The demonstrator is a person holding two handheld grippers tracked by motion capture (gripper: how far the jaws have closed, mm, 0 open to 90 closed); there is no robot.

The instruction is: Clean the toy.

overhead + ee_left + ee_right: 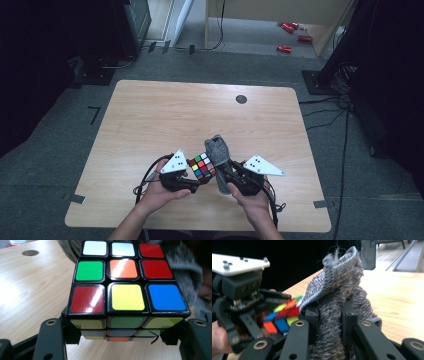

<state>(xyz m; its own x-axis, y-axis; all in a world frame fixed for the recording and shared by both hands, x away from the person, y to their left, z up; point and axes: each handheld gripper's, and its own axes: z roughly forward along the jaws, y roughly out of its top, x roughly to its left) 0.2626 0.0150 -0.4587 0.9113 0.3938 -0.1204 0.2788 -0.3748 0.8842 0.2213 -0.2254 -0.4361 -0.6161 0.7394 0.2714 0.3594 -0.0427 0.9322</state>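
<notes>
Wiping looks risky: the left tool [199, 180] clamps the puzzle cube [202, 166] only by its lower layer, and the cloth [218, 150] pinched upright in the right tool [226, 175], just beside it, could lever the cube loose onto the desk [150, 115].

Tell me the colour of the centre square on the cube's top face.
Orange, on the cube; the left gripper view shows it best.

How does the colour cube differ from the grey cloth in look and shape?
The colour cube is hard and glossy, with bright square stickers; the grey cloth is soft, fuzzy and of one dull colour. The cube keeps sharp edges, while the cloth is bunched and folded. The left gripper holds the cube, the right gripper the cloth. Both are clamped between jaws.
</notes>
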